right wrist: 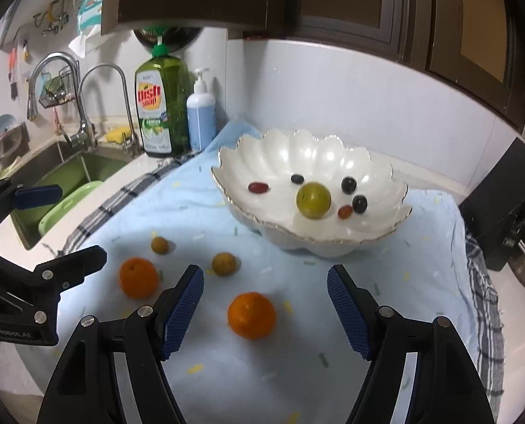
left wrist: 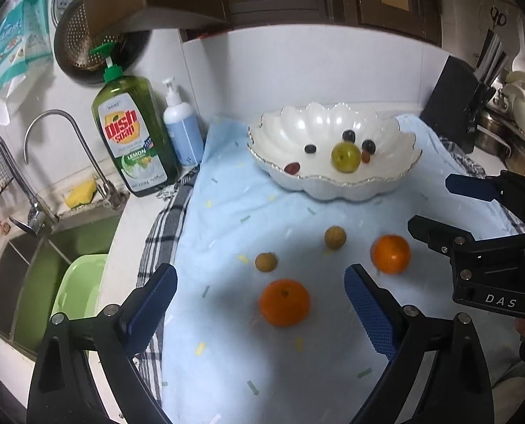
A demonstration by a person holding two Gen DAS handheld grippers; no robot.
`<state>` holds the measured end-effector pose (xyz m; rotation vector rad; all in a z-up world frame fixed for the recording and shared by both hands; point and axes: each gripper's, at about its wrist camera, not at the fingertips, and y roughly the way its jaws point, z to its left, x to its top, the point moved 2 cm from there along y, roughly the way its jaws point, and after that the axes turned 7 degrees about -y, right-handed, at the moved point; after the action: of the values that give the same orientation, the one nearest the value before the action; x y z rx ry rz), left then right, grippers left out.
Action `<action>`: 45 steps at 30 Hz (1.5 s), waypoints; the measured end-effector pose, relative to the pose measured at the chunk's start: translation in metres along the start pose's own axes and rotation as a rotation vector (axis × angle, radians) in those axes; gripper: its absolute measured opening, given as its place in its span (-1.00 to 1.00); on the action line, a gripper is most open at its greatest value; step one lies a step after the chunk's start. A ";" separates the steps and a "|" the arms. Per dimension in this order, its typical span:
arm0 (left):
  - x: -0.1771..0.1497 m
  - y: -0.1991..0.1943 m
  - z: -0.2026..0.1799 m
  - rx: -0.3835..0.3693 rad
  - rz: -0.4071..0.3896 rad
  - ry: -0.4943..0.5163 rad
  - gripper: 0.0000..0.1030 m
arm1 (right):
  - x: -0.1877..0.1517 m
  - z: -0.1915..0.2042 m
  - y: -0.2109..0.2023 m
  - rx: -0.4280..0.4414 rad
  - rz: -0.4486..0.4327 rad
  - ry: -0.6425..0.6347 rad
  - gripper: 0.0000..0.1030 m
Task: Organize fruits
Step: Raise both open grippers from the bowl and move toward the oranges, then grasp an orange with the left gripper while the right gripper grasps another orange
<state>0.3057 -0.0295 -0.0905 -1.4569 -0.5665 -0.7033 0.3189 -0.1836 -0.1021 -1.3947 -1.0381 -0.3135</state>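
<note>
Two oranges (left wrist: 284, 302) and two small brown fruits (left wrist: 335, 237) lie loose on your blue towel (left wrist: 227, 212), near the white scalloped bowl (left wrist: 333, 183), which holds one green fruit (left wrist: 346, 157), three dark grapes (left wrist: 349, 136) and two red ones (left wrist: 292, 168). Your left gripper (left wrist: 260, 295) and right gripper (right wrist: 265, 300) both stand spread wide, holding nothing.
</note>
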 end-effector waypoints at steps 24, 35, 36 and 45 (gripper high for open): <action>-0.033 0.068 -0.007 -0.078 0.155 -0.017 0.23 | -0.036 0.007 0.058 0.061 0.167 0.024 0.36; -0.035 0.075 -0.009 -0.083 0.170 -0.010 -0.09 | -0.039 0.010 0.069 0.103 0.191 0.023 -0.14; -0.035 0.075 -0.009 -0.083 0.168 -0.011 -0.10 | -0.039 0.011 0.069 0.100 0.189 0.016 -0.15; -0.034 0.071 -0.008 -0.089 0.159 -0.021 -0.12 | -0.039 0.010 0.065 0.111 0.177 0.034 -0.19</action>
<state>0.3336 -0.0358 -0.1645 -1.5756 -0.4344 -0.5943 0.3411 -0.1756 -0.1751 -1.3652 -0.8841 -0.1463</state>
